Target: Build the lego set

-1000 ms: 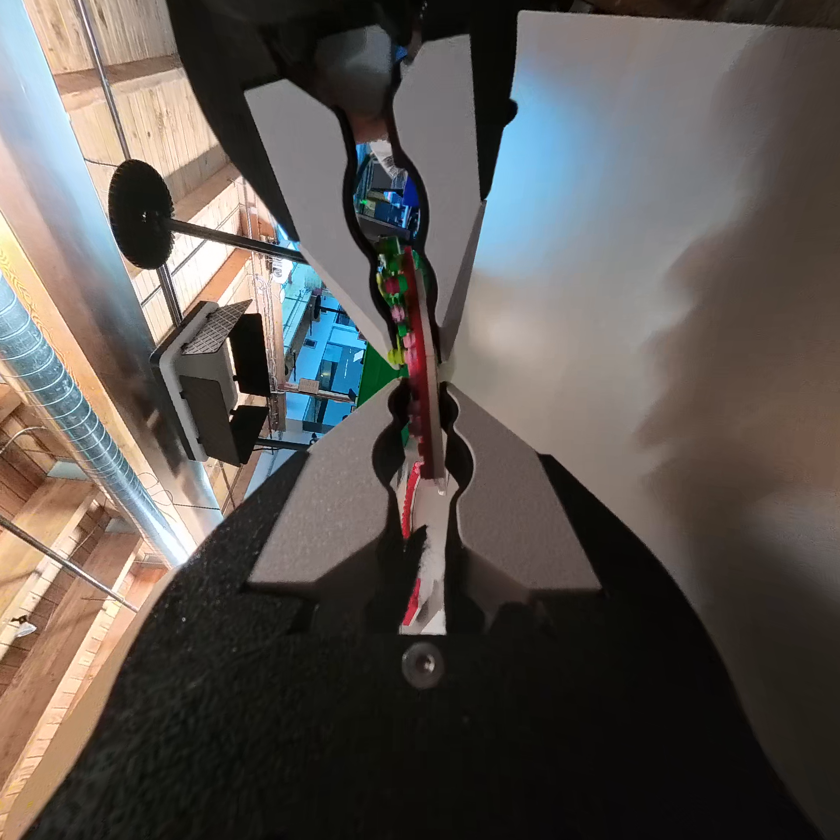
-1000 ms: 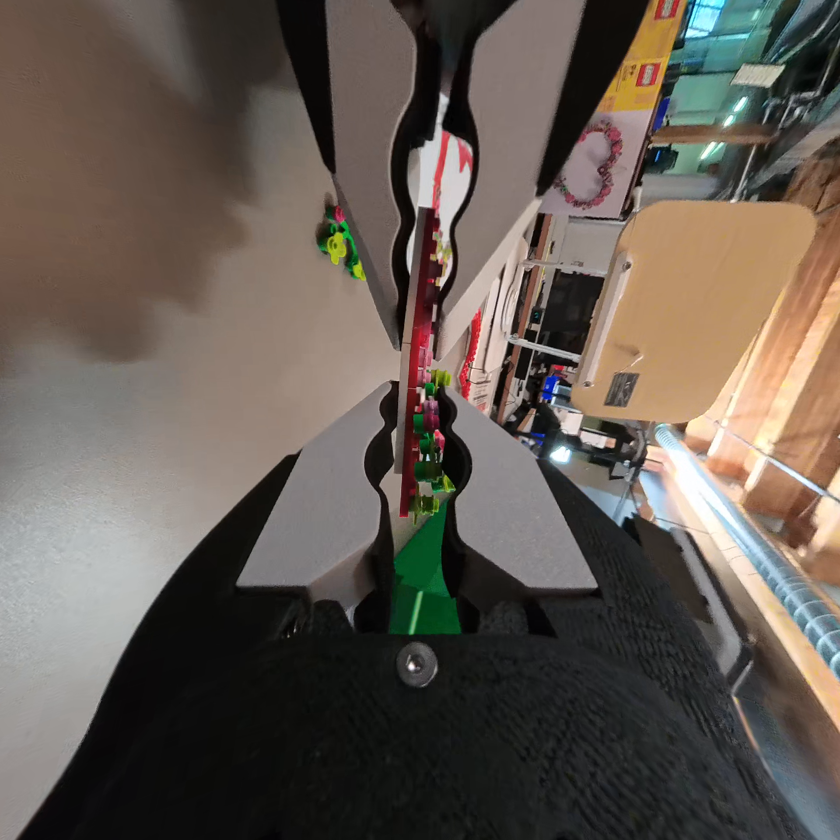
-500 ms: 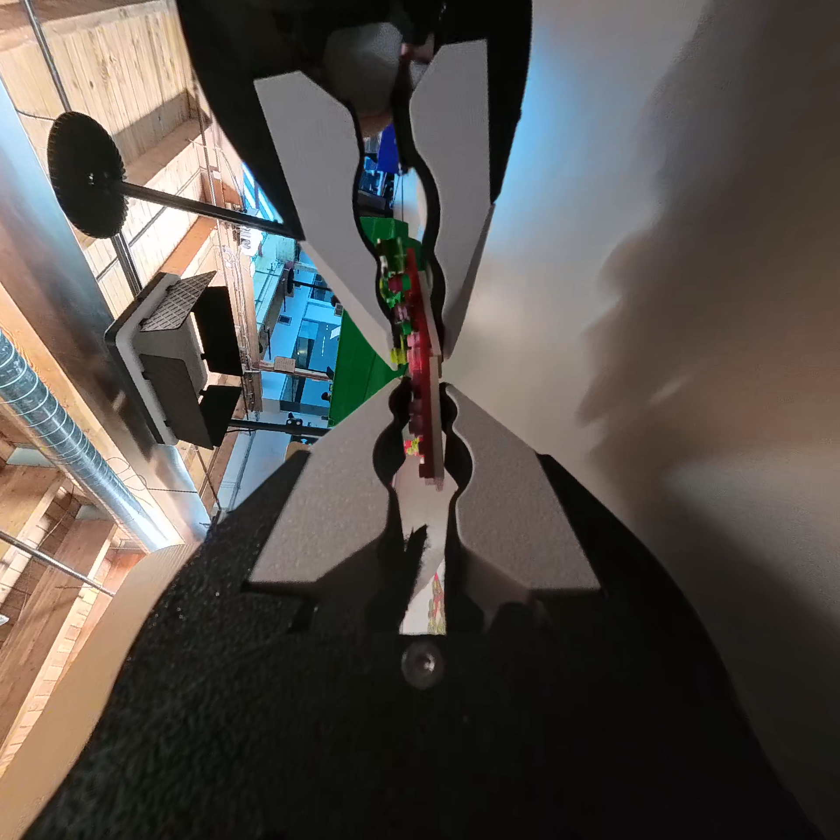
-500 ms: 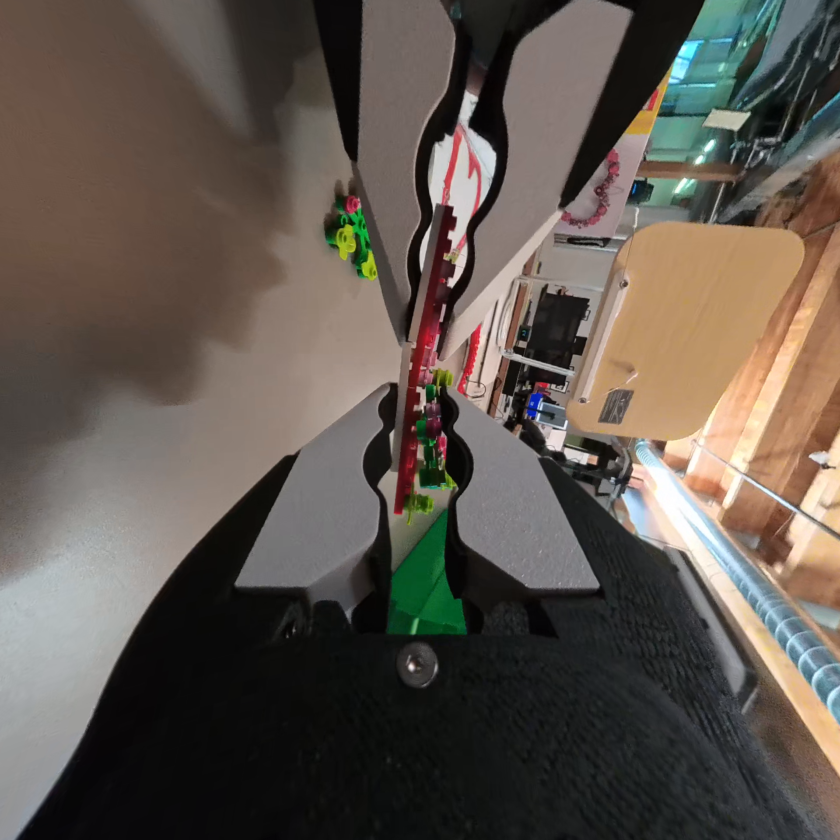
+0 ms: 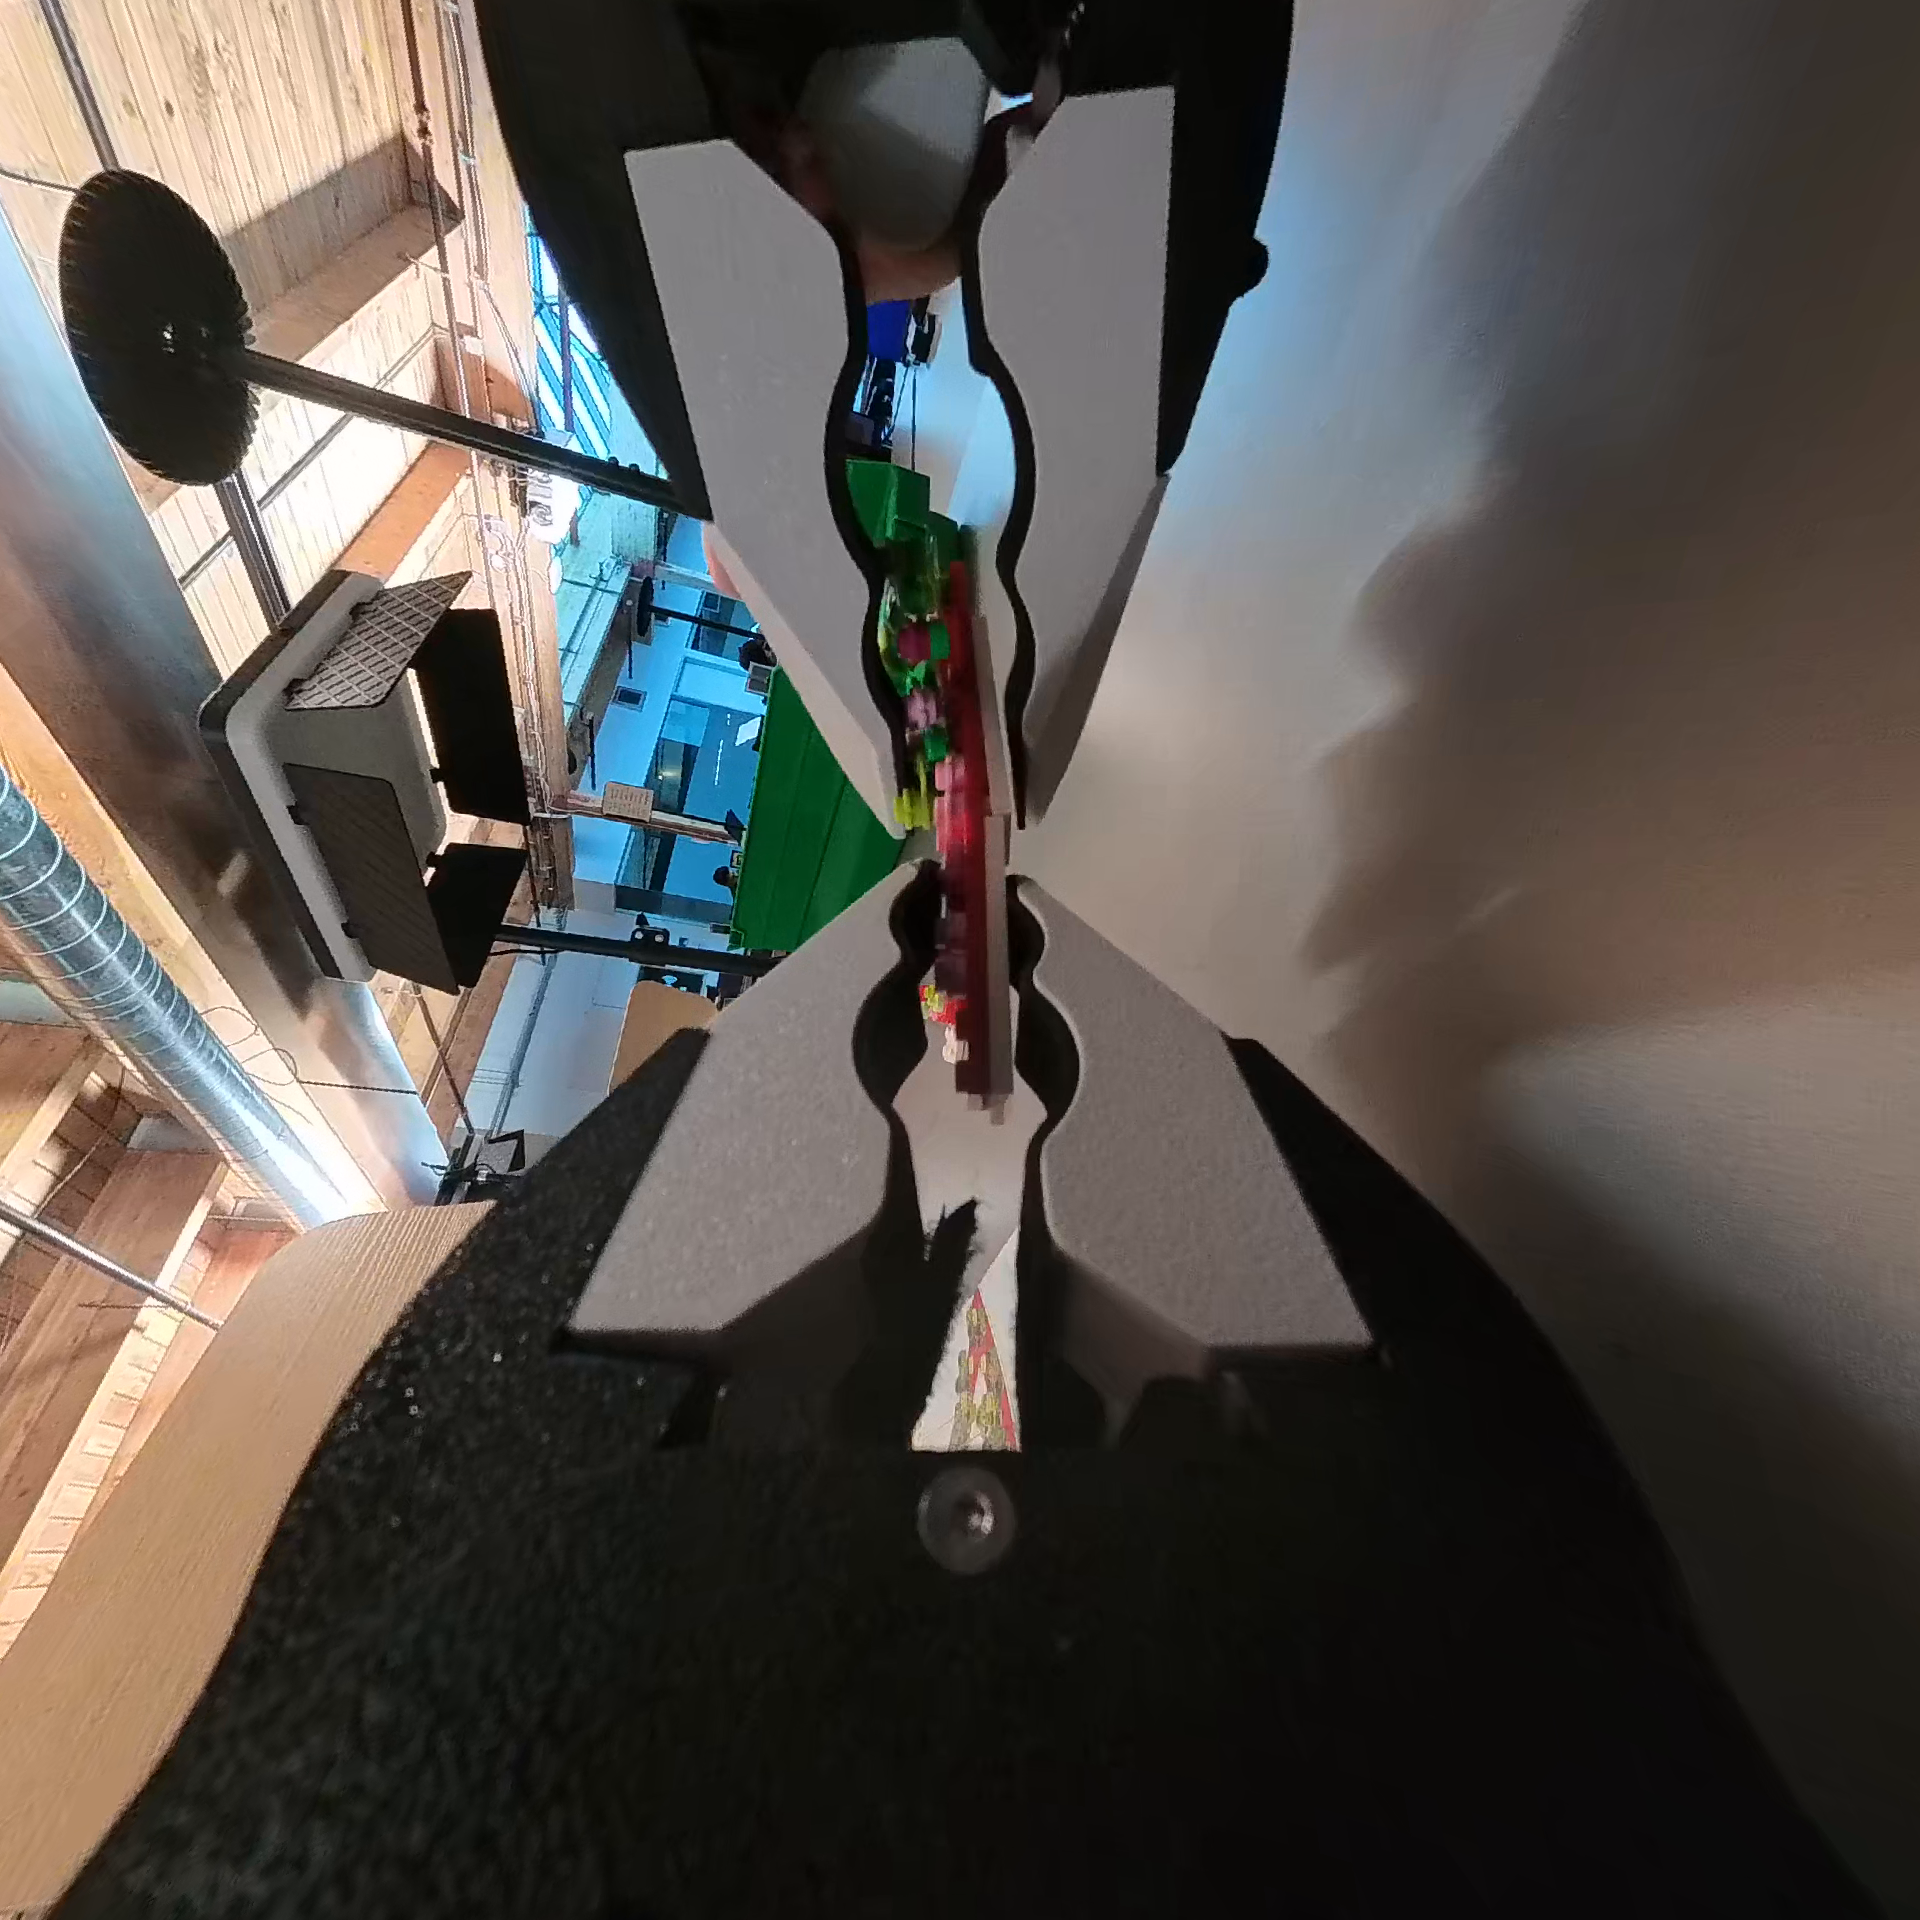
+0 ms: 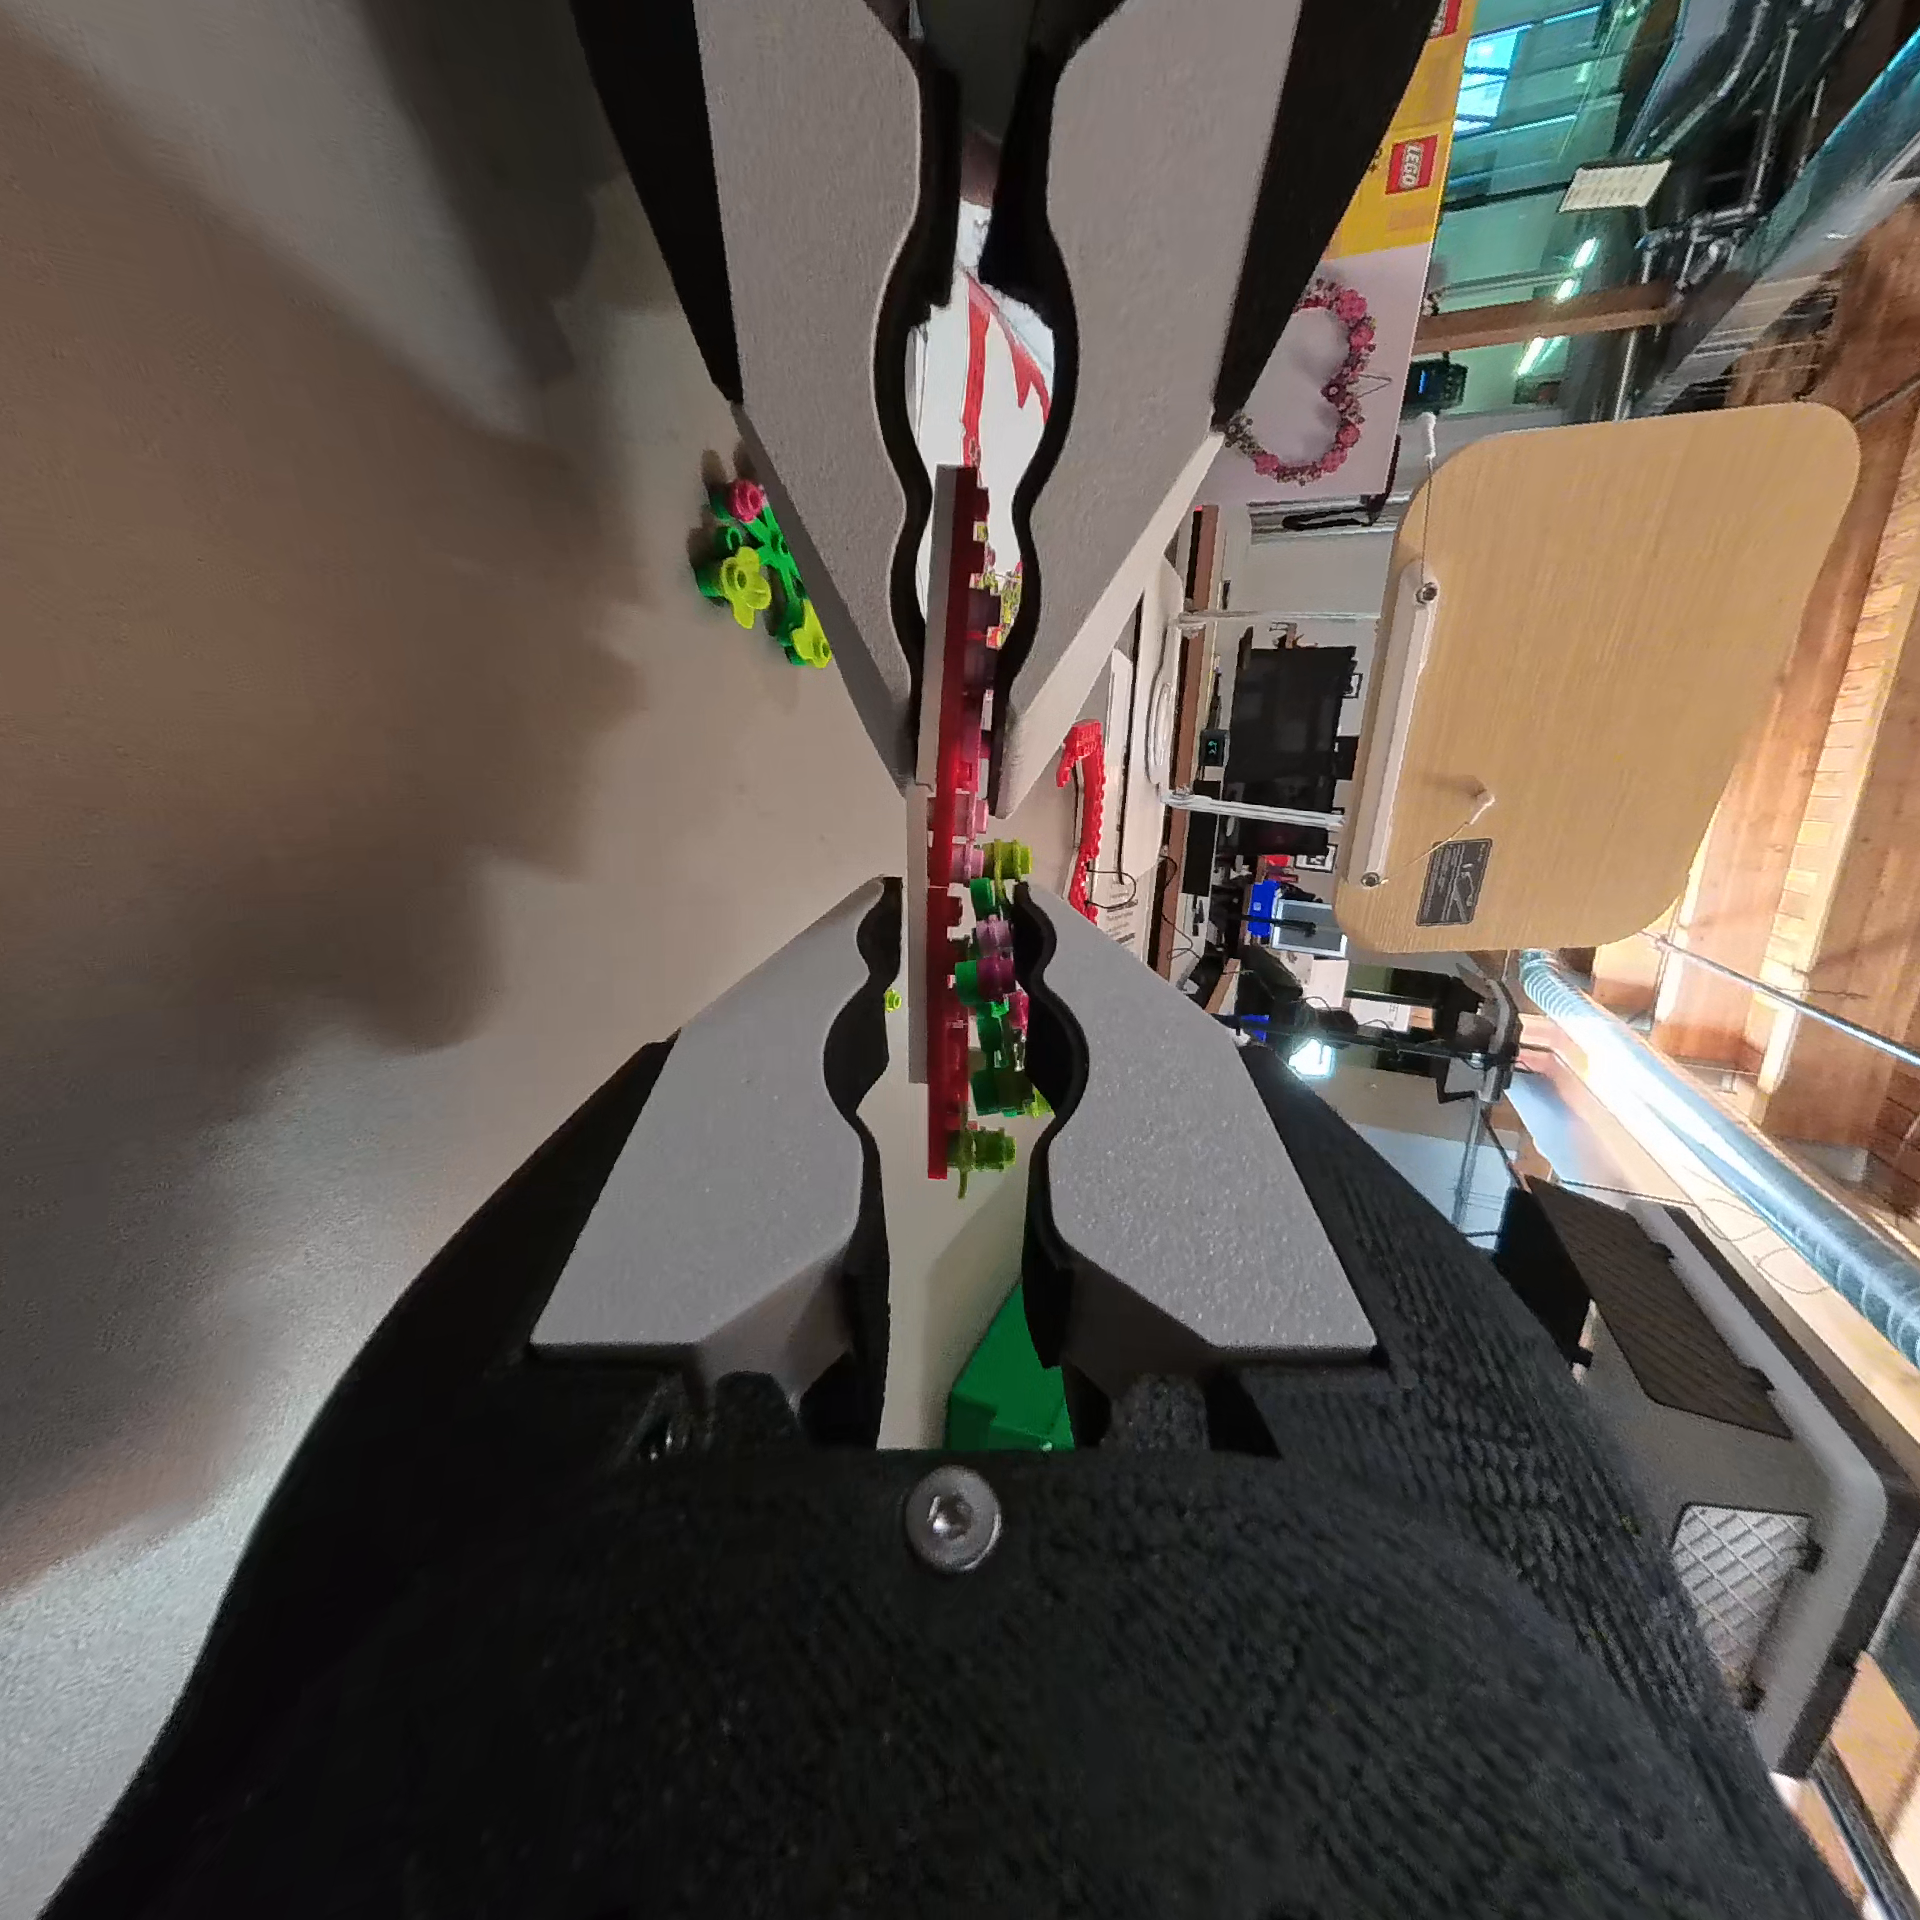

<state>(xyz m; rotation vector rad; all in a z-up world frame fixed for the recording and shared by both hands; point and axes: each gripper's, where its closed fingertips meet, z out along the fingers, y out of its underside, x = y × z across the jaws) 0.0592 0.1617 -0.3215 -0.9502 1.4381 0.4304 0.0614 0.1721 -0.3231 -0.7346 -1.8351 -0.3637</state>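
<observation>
A dark red Lego plate (image 5: 977, 935) with small green, pink and lime flower pieces (image 5: 914, 665) on one face is held edge-on above the white table (image 5: 1558, 727). My left gripper (image 5: 961, 878) is shut on one end of it. My right gripper (image 5: 961, 821) comes in from the top of the left wrist view and is shut on the other end. In the right wrist view the same plate (image 6: 951, 831) runs between my right gripper (image 6: 954, 888) below and the left gripper (image 6: 951, 790) above. The fingertips of the two grippers almost touch.
A loose cluster of green, lime and pink flower pieces (image 6: 758, 582) lies on the white table (image 6: 416, 1039). A red curved Lego piece (image 6: 1086, 810) and the set's box (image 6: 1392, 156) lie farther off. A green block (image 5: 800, 831) stands beyond the grippers. A light wooden board (image 6: 1590, 675) is at the right.
Both grippers have shifted and tilted a little together with the plate still held between them. The grip on the plate looks unchanged.
</observation>
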